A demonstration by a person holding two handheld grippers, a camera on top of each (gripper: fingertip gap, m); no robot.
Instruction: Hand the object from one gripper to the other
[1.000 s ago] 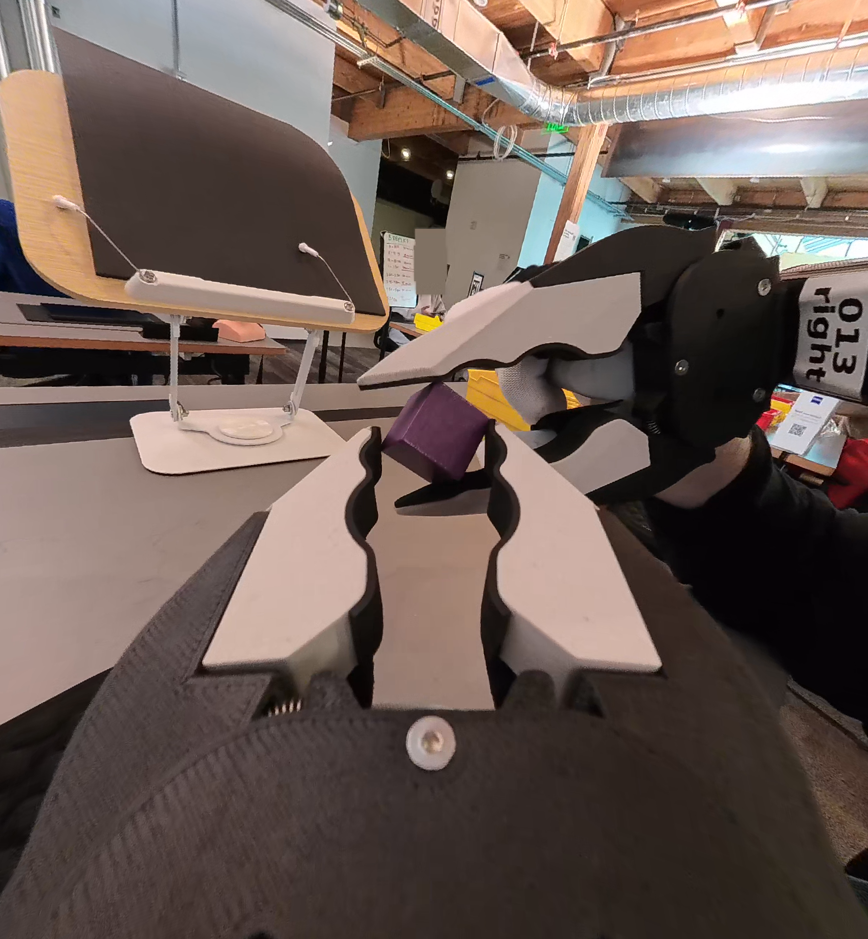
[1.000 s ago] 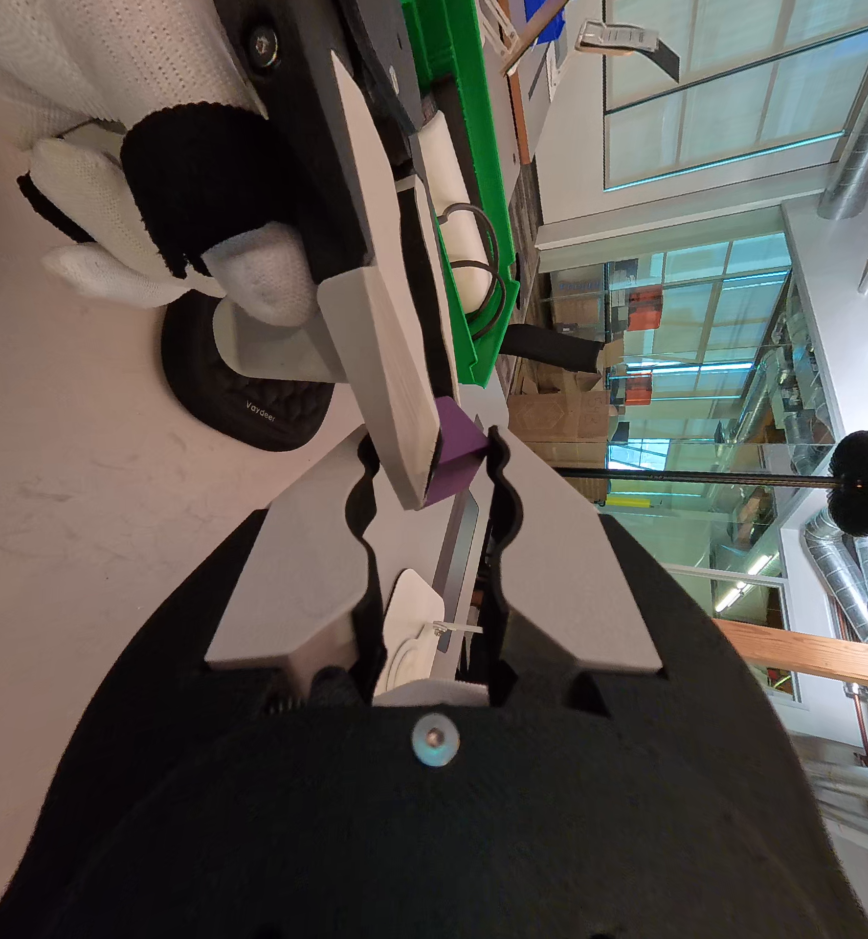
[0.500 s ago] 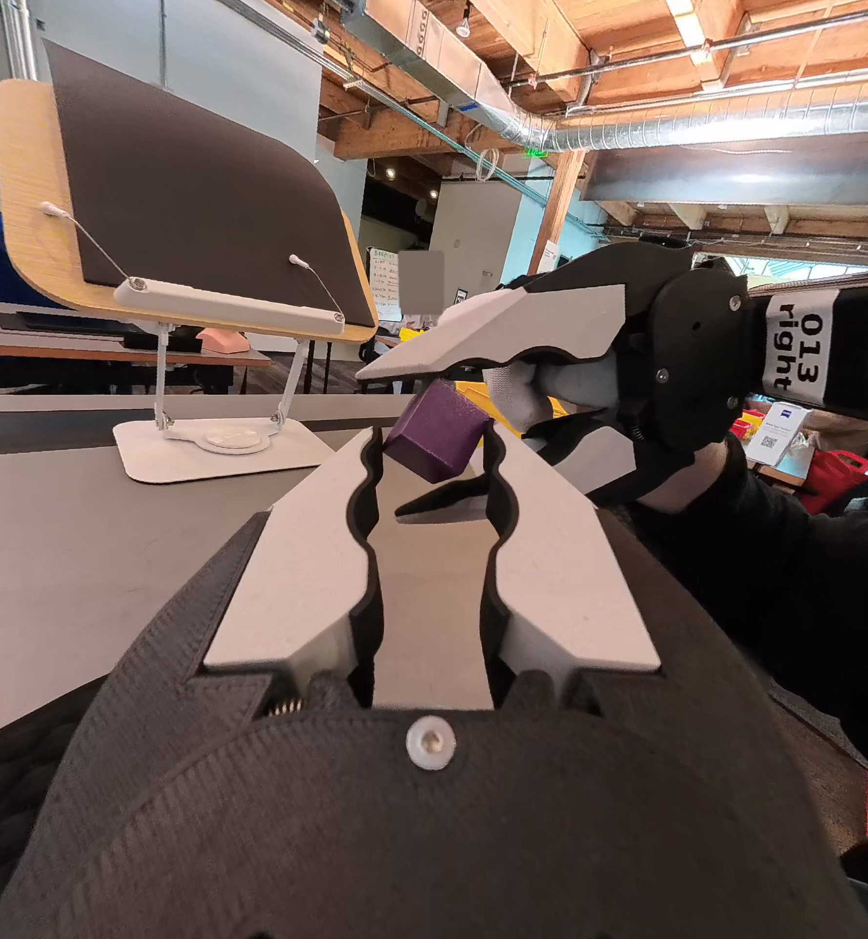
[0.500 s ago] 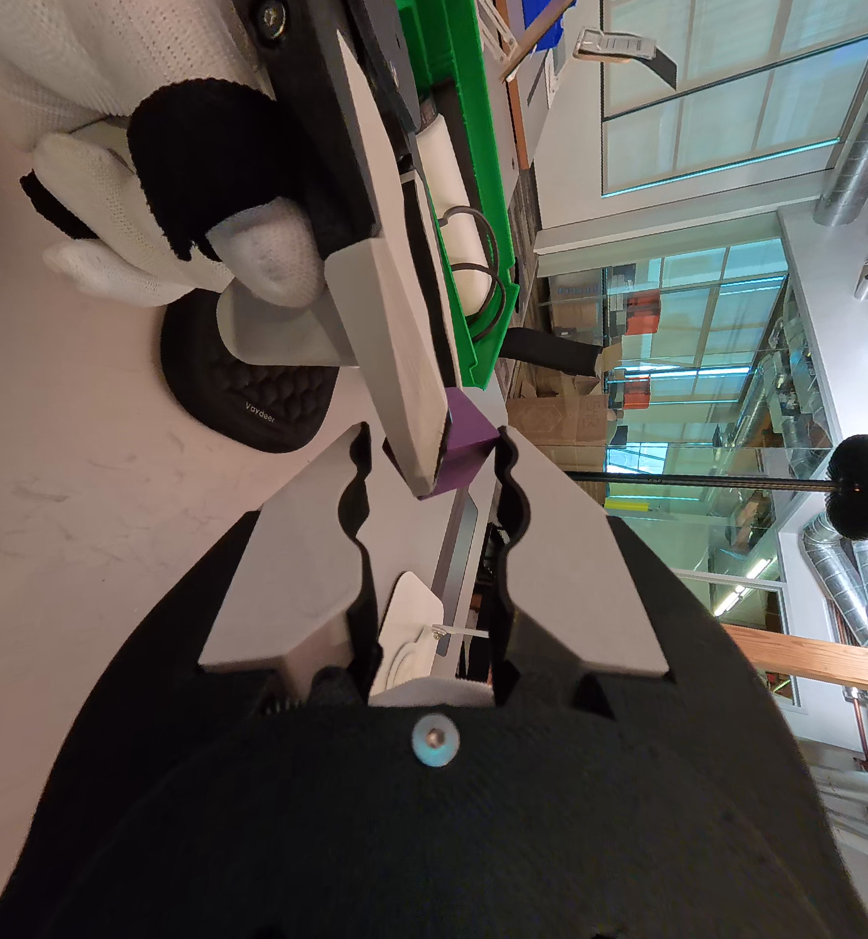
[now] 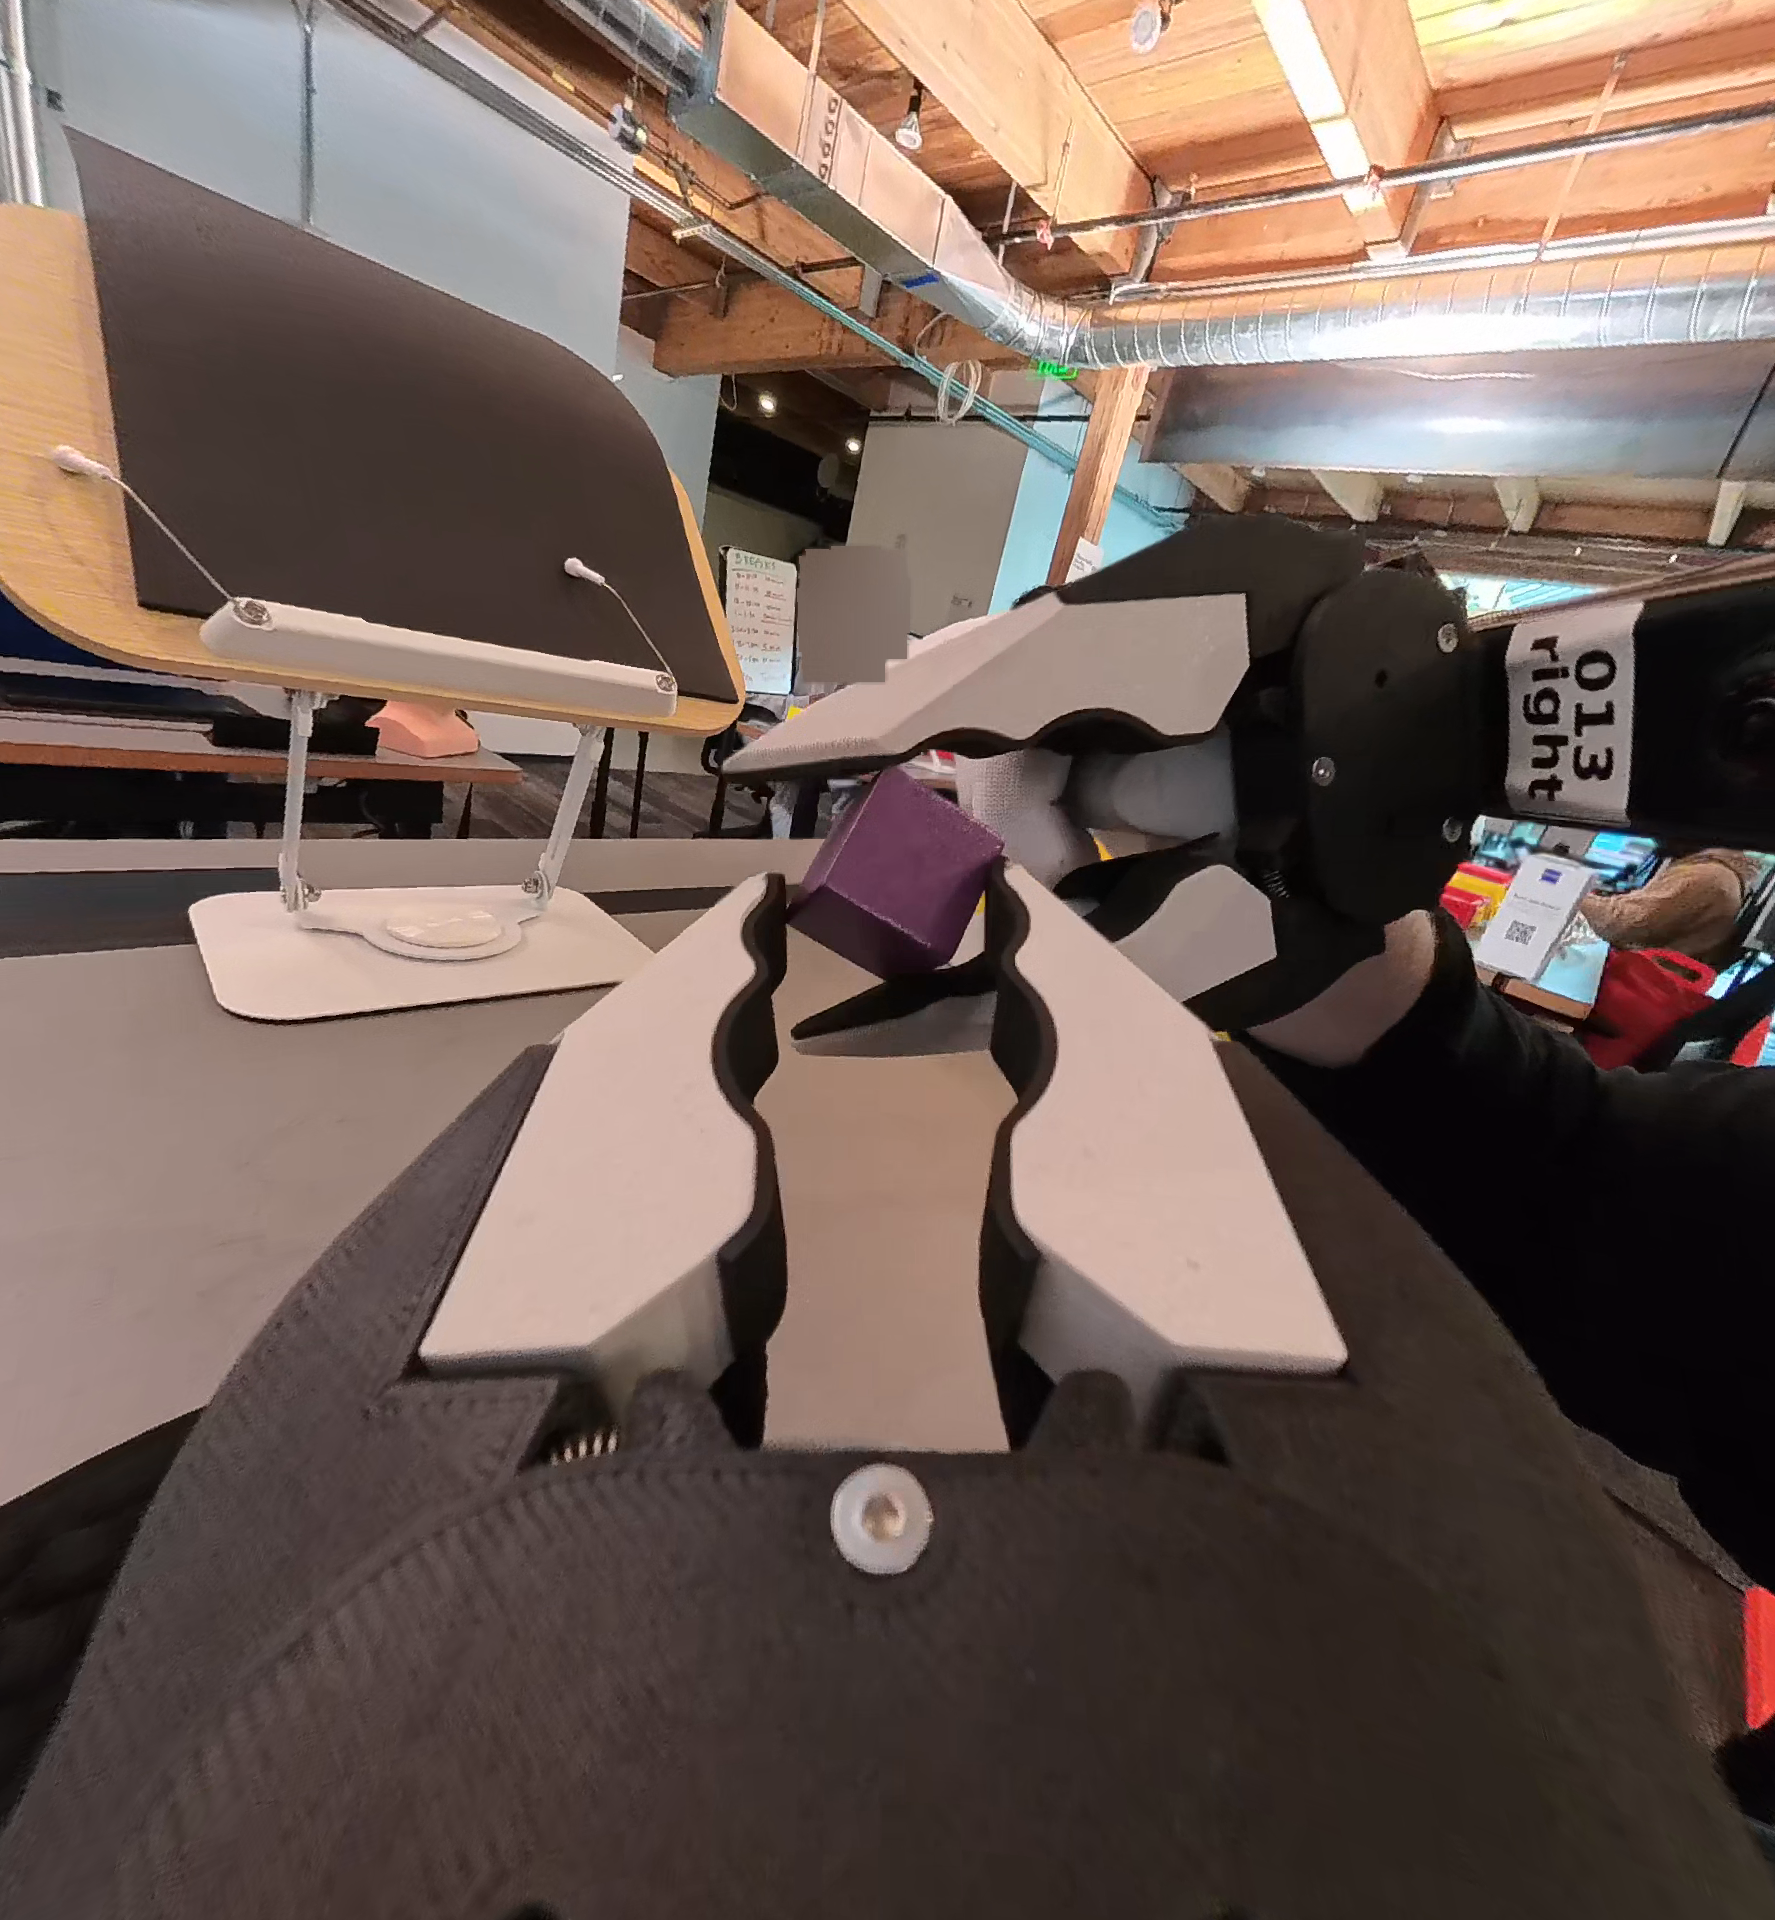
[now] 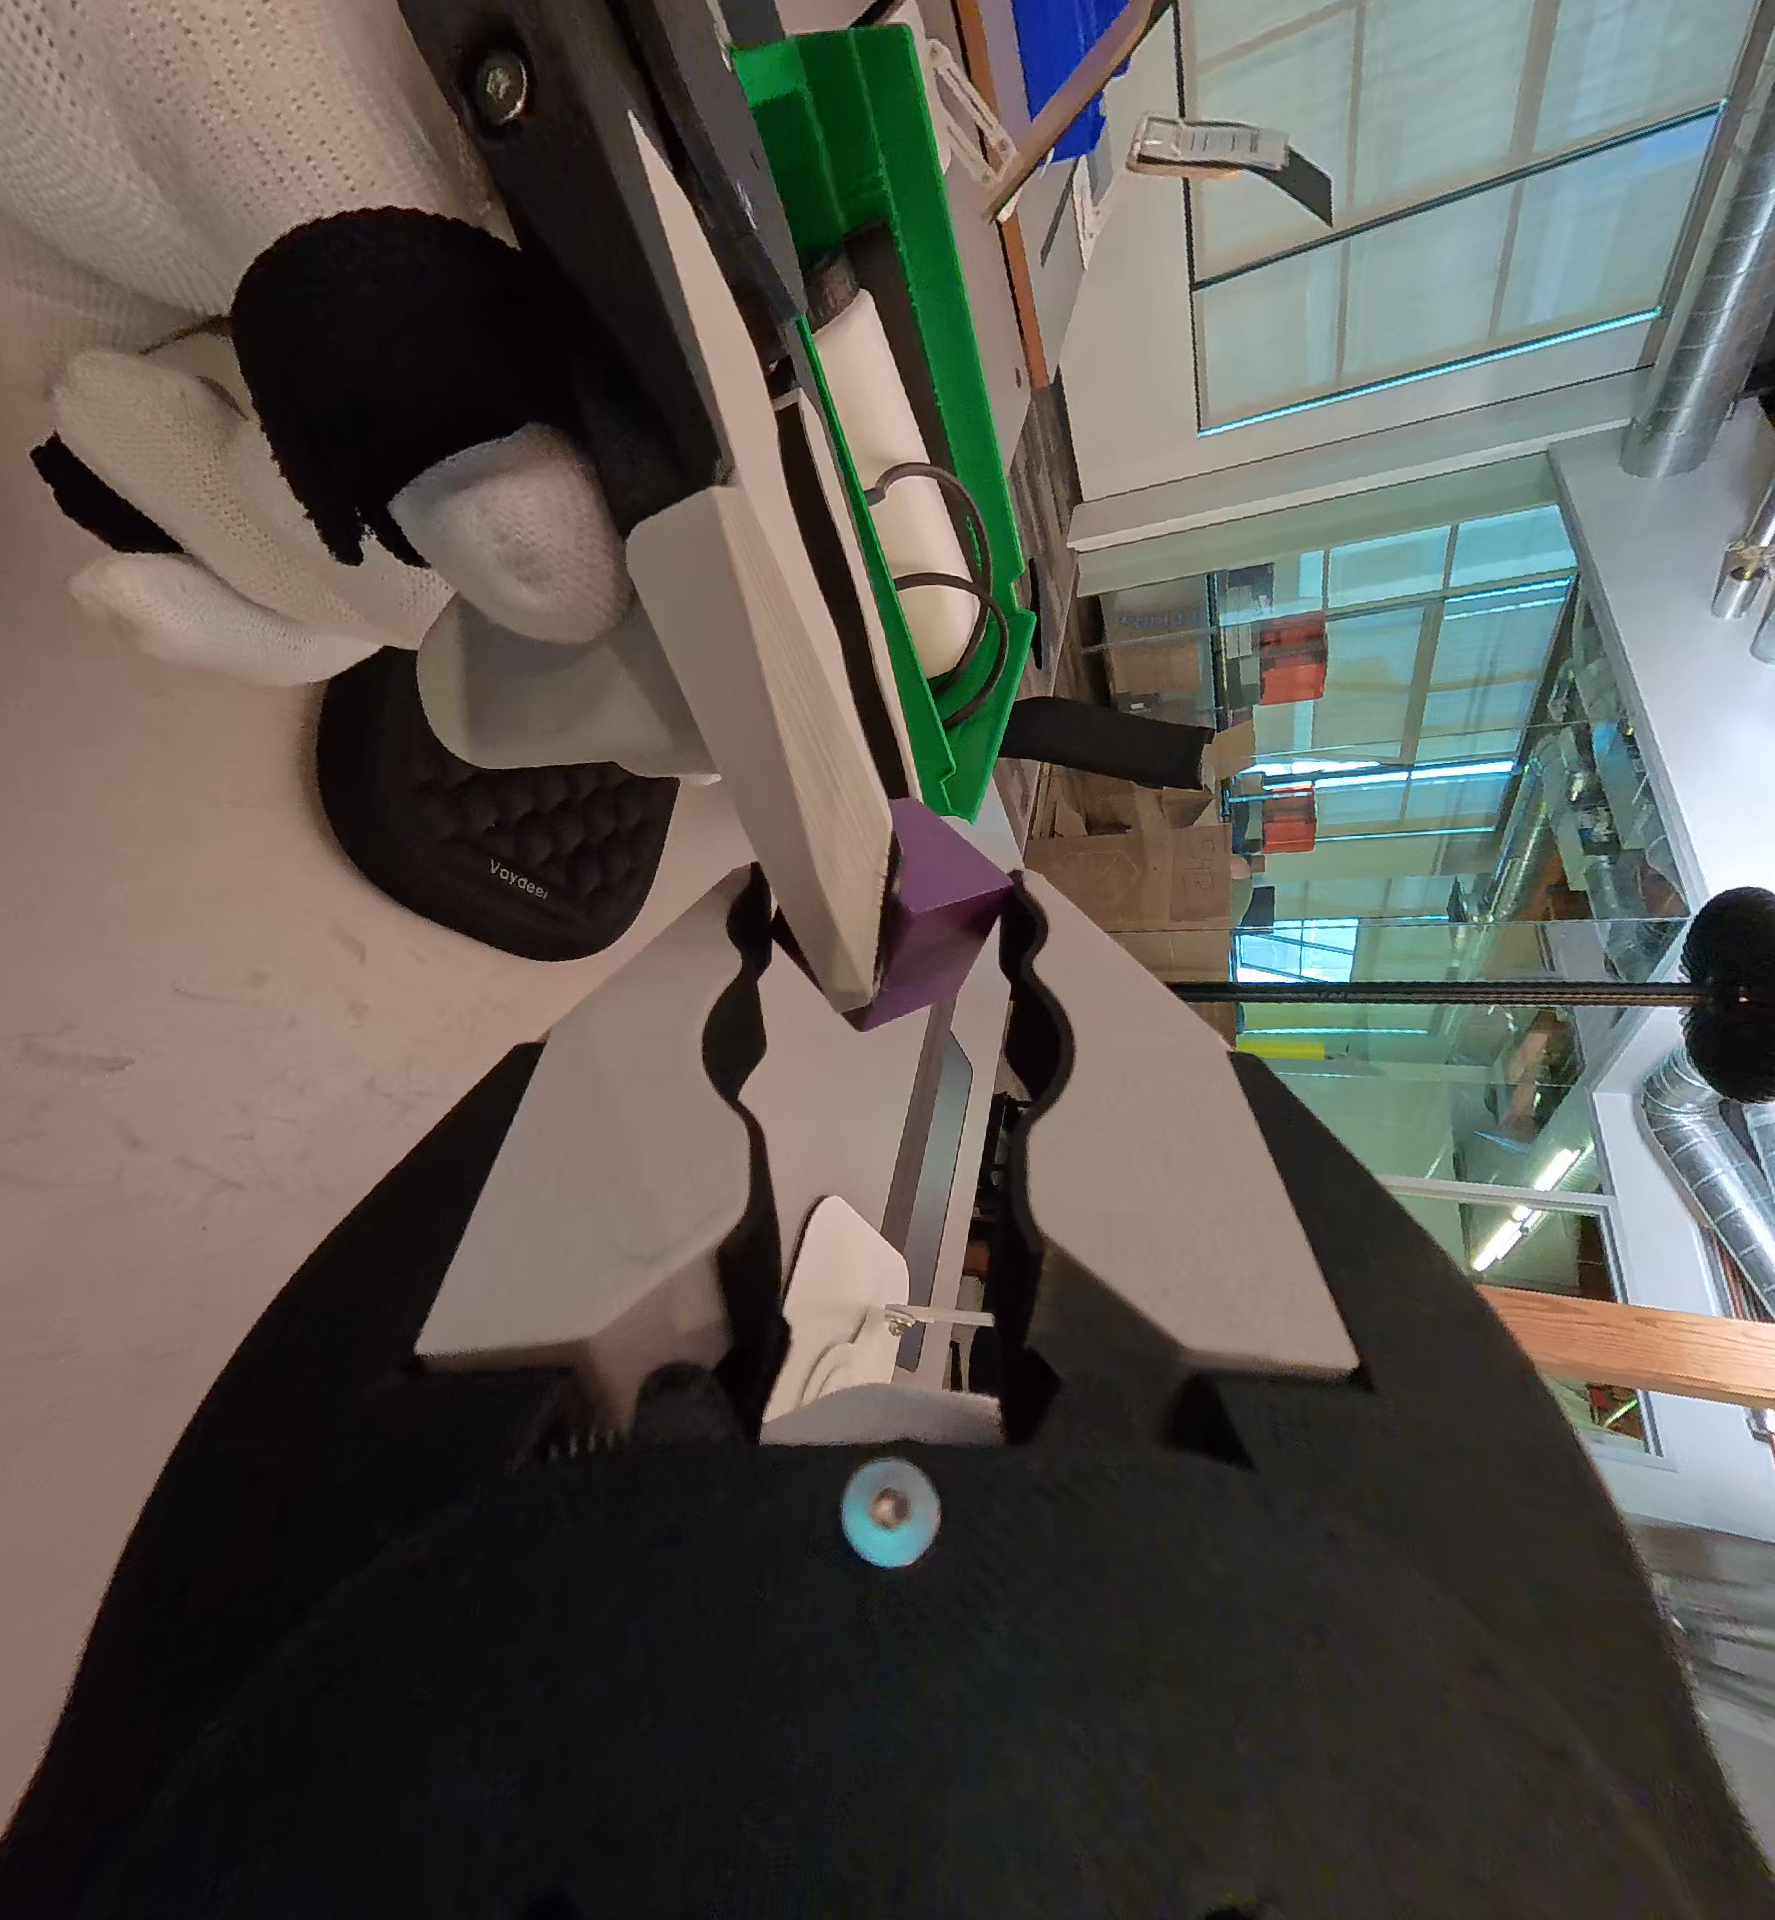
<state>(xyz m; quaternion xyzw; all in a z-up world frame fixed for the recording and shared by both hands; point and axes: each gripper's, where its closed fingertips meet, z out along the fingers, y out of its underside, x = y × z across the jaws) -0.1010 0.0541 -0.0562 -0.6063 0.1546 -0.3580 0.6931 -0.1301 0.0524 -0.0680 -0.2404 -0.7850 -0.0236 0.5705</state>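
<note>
Purple cube [image 5: 893,885] pinched between the fingertips of the left gripper [image 5: 885,906], held above the grey table [image 5: 135,1091]. Right gripper [image 6: 883,914] spread apart around it, upper finger just above, lower finger below, not clamping. Cube half hidden behind a left finger in the right wrist view.

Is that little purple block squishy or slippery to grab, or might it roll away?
The purple block probably is stiff: its edges stay sharp between the left tool fingers. Flat faces suggest no rolling. Its matte surface likely grips well.
</note>
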